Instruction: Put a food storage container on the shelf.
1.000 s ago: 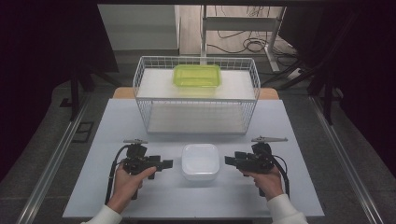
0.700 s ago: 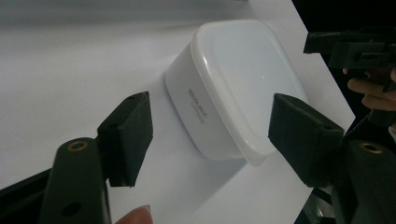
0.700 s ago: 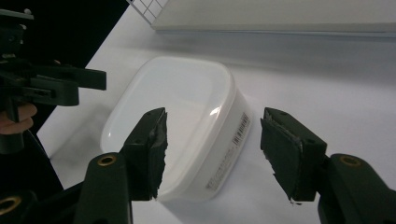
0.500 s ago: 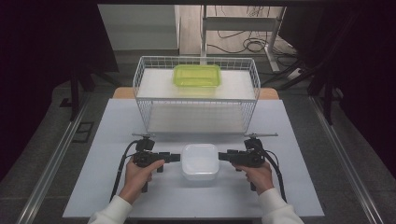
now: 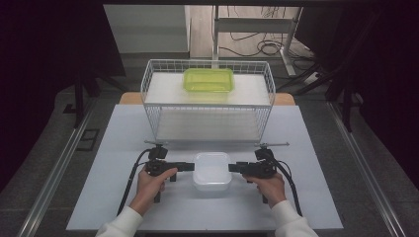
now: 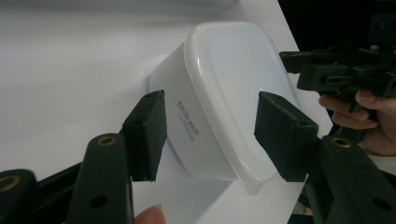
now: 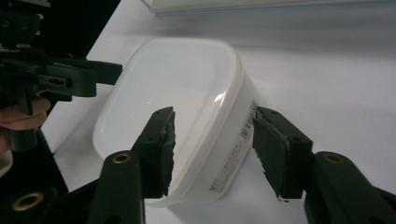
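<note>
A white lidded container (image 5: 211, 170) sits on the white table (image 5: 113, 148) near its front edge. My left gripper (image 5: 190, 167) reaches in from the container's left and my right gripper (image 5: 232, 168) from its right, both lying level. In the left gripper view the jaws have just been closing and straddle the container's (image 6: 224, 93) near end, the left gripper (image 6: 210, 135) not clearly pressing on it. The right gripper (image 7: 212, 144) likewise has been closing, its jaws on either side of the container's (image 7: 177, 107) rim. Each view shows the other gripper (image 6: 336, 70) (image 7: 60, 77) beyond.
A white wire basket (image 5: 207, 104) stands at the back of the table with a green lidded container (image 5: 208, 80) inside on its far side. Cables trail from both grippers towards the front. Dark floor and metal rails flank the table.
Both grippers have moved inward from the sides to the white container, and their jaws have narrowed around its ends. The container has stayed in place.
</note>
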Demonstrator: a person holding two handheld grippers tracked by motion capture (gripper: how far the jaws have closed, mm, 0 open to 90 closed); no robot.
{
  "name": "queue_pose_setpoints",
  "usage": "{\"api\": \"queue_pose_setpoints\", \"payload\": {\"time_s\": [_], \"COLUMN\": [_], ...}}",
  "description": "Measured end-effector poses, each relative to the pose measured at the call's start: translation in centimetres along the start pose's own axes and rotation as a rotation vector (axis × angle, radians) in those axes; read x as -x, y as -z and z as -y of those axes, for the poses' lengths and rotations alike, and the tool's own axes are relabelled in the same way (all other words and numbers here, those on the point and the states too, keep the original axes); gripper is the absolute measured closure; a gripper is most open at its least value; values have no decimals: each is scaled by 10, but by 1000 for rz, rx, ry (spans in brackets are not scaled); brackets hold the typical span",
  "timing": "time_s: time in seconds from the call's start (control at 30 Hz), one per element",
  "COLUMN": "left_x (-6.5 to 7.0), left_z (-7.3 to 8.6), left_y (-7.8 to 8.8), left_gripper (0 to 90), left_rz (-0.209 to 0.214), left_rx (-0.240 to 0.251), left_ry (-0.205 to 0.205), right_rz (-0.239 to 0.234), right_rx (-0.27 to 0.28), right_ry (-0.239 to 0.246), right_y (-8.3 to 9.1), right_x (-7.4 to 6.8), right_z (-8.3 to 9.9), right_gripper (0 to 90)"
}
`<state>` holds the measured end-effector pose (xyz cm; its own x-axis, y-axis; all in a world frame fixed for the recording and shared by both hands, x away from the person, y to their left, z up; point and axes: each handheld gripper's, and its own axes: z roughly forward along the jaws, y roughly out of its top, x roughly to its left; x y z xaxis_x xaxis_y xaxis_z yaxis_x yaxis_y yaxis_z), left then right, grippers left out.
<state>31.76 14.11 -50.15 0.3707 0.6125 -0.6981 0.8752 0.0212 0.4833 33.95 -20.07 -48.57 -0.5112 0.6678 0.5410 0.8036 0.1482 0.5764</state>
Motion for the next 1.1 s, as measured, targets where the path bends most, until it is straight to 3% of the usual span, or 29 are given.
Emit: {"api": "queue_pose_setpoints", "payload": {"time_s": [0.33,0.43,0.53,0.83,1.1], "left_x": [-4,-8,-9,-4,1], "left_z": [3,5,5,7,9], "left_y": [-6,-9,-10,-6,-1], "left_gripper": [531,567,655,724,759], "left_rz": [5,56,101,101,74], "left_rx": [-26,-27,-34,-33,1], "left_ry": [29,72,81,78,53], "right_rz": [-60,-85,-121,-146,-142], "right_rx": [-27,-29,-43,-35,-2], "right_ry": [-67,-80,-120,-169,-131], "right_y": [-5,-7,-7,-2,2], "right_x": [5,7,10,10,4], "right_z": [1,2,3,8,11], "right_gripper": [593,631,653,705,739]}}
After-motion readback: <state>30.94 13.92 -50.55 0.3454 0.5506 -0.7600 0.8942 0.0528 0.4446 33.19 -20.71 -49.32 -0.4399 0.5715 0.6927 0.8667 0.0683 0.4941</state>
